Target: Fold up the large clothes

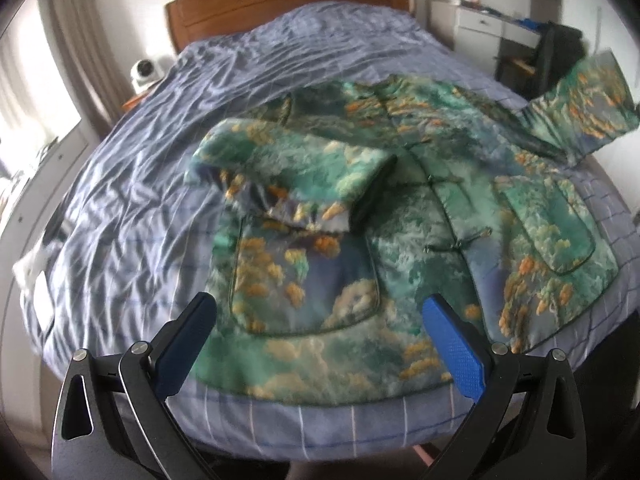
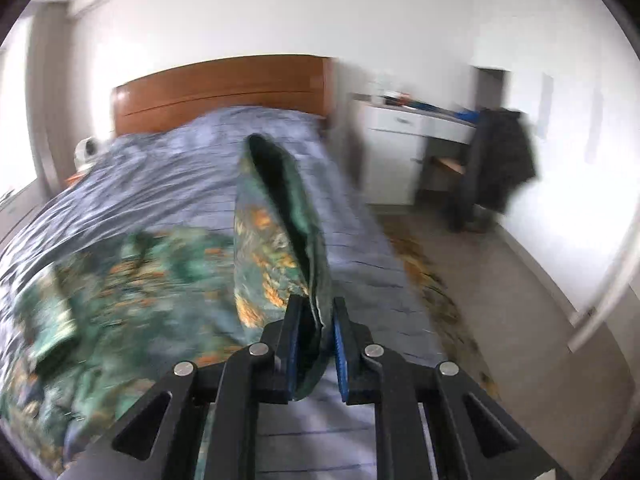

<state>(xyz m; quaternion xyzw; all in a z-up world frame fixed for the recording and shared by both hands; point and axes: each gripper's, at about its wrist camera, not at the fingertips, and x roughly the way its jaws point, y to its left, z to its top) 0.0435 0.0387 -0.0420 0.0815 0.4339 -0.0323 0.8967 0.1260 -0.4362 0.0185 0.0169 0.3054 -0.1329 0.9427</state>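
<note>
A large green jacket [image 1: 400, 208] with orange and blue print lies front up on the bed [image 1: 160, 152]. Its left sleeve [image 1: 288, 176] is folded across the chest. Its right sleeve [image 1: 580, 112] is lifted off the bed at the far right. My left gripper [image 1: 320, 312] is open and empty above the jacket's hem. My right gripper [image 2: 316, 312] is shut on the cuff of the right sleeve [image 2: 280, 220], which hangs open in front of it; the jacket body [image 2: 132, 280] lies blurred to the left.
A wooden headboard [image 1: 280, 4] stands at the far end. A white device [image 1: 146, 72] sits left of the bed. A white desk [image 2: 404, 152] and a chair draped with dark clothes [image 2: 500, 164] stand right of the bed, with floor [image 2: 520, 300] between.
</note>
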